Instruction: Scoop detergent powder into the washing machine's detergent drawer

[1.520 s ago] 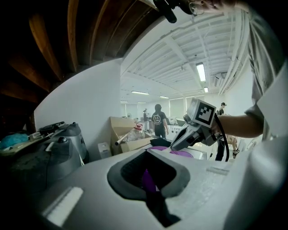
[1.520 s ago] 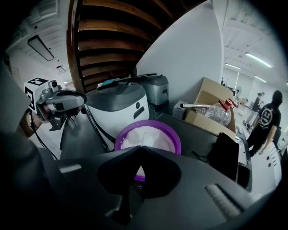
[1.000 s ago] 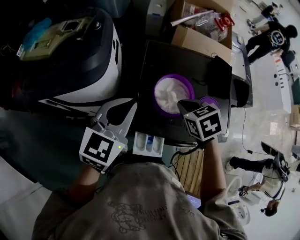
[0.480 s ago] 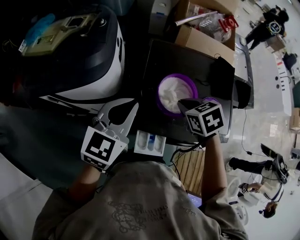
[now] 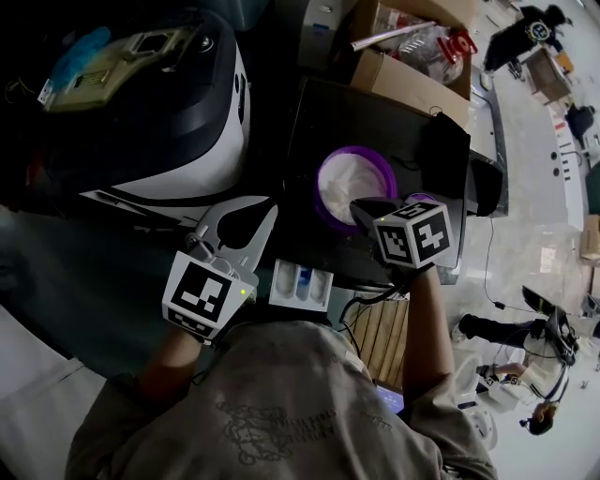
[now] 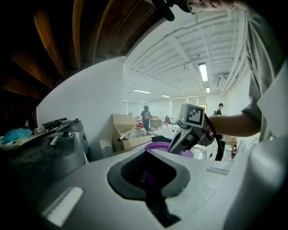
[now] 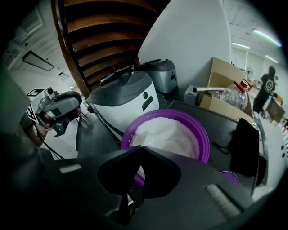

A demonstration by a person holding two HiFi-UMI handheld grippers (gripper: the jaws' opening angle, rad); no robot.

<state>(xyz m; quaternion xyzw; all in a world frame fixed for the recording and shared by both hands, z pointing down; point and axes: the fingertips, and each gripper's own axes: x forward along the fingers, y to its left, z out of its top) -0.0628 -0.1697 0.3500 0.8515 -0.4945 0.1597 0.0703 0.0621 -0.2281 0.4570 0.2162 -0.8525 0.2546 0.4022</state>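
Note:
A purple bowl (image 5: 330,212) heaped with white detergent powder (image 7: 167,133) stands on a black table (image 5: 394,127). My right gripper (image 5: 362,209) hangs over the bowl's near rim. Its jaws (image 7: 139,151) are shut, with the pale handle of a scoop (image 7: 131,197) showing in the slit between them. The scoop's head is hidden. The white detergent drawer (image 5: 300,284) sticks out below the table's front edge. My left gripper (image 5: 273,208) is just left of the drawer, shut and holding nothing. The washing machine (image 5: 178,122) is white and black, to the left.
An open cardboard box (image 5: 403,52) with a plastic bottle is behind the table. A small purple lid (image 5: 424,200) lies right of the bowl, beside a black pouch (image 7: 246,143). People stand in the room far right (image 5: 539,28). A wooden slatted frame (image 5: 380,342) is below the table.
My right gripper has crept slightly up and left, further over the bowl's rim. The left gripper has stayed beside the drawer.

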